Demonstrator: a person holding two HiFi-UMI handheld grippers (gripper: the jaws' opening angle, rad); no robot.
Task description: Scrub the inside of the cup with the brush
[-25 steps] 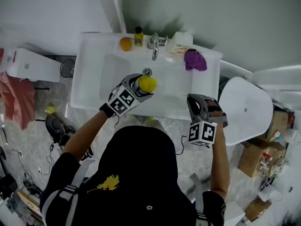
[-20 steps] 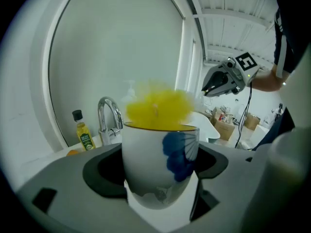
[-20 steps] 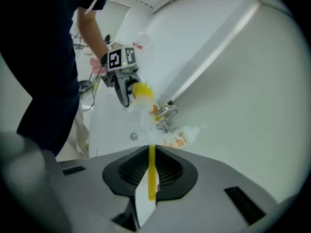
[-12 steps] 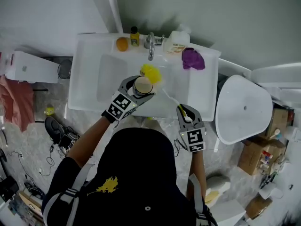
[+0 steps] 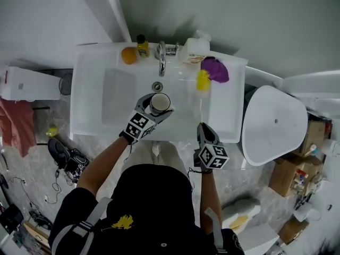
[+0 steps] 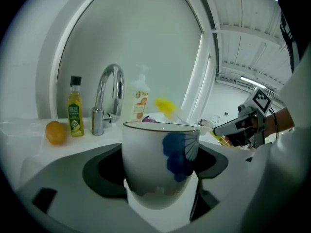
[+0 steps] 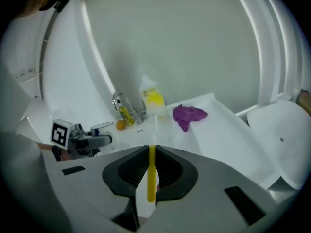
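A white cup point(image 5: 160, 102) with a blue flower print point(image 6: 181, 152) and a dark rim stands upright over the white sink point(image 5: 90, 89), its mouth facing up. My left gripper point(image 5: 151, 110) point(image 6: 160, 178) is shut on the cup's sides. A brush with a thin yellow handle point(image 7: 151, 171) and a yellow head point(image 5: 202, 80) point(image 7: 155, 102) point(image 6: 165, 106) points away over the basin's right part, clear of the cup. My right gripper point(image 5: 203, 133) point(image 7: 151, 178) is shut on the handle's near end, to the right of the cup near the sink's front rim.
At the sink's back stand a chrome faucet point(image 5: 161, 57), an orange point(image 5: 128, 55), a yellow oil bottle point(image 5: 142, 45) and a soap bottle point(image 5: 192, 49). A purple cloth point(image 5: 214, 69) lies at the back right. A white toilet lid point(image 5: 273, 124) is right of the sink.
The brush head has left the cup's mouth and swung away to the right. The right gripper rolled and dropped toward the sink's front rim. The cup has sunk a little and now shows its open mouth.
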